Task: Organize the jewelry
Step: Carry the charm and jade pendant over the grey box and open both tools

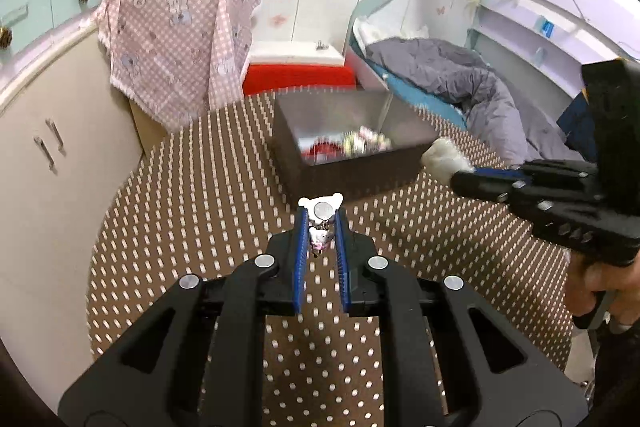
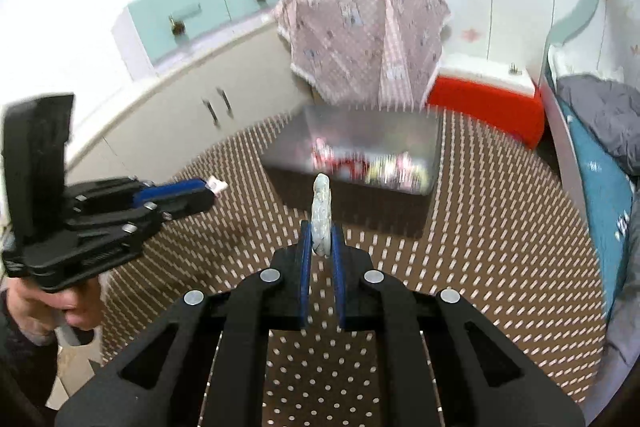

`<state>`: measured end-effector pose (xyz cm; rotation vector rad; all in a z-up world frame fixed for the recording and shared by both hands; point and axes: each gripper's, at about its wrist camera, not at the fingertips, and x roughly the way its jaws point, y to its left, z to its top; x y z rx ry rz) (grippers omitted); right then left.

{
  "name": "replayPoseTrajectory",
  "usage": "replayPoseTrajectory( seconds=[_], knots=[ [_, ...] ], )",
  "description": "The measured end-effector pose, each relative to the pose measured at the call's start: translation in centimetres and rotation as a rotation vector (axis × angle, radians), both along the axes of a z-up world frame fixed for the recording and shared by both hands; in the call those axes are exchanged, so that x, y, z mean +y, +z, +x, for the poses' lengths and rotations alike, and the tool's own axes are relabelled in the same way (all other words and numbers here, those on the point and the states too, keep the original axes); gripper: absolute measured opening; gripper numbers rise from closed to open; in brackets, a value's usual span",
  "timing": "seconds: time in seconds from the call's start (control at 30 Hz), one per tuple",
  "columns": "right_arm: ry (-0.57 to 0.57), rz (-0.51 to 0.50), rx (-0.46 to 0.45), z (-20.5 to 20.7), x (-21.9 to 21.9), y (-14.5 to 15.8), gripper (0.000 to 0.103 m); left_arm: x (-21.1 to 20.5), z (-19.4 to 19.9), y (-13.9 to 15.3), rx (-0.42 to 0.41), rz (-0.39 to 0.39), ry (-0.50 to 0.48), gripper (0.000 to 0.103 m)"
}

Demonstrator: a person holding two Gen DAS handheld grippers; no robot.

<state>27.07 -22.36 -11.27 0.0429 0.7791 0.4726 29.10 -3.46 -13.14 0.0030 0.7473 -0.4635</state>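
The left gripper pinches a small, light cat charm by its white bear-shaped top; the right gripper clamps what looks like a stiff pale bangle edge-on, likely slippery; the box waits just ahead of both.

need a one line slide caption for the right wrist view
Right gripper shut on a pale beaded bracelet, short of the dark open box of jewelry on the brown dotted tablecloth.
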Motion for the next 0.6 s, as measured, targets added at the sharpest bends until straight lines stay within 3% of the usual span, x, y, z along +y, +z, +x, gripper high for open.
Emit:
replayPoseTrajectory(
  seconds=[0.27, 0.4, 0.6],
  knots=[
    [-0.025, 0.011, -0.119, 3.1, -1.6, 7.0, 0.008, -1.8, 3.1, 5.6, -0.110, -0.010, -0.015, 0.013],
    [-0.036, 0.007, -0.110, 5.7, -1.6, 7.8, 0.008, -3.2, 5.1, 6.9, -0.111, -0.024, -0.033, 0.013],
    [-0.072, 0.038, -0.014, 9.3, -2.3, 5.8, 0.011, -4.2, 8.3, 6.5, -0.055, -0.024, -0.001, 0.017]
  ],
)
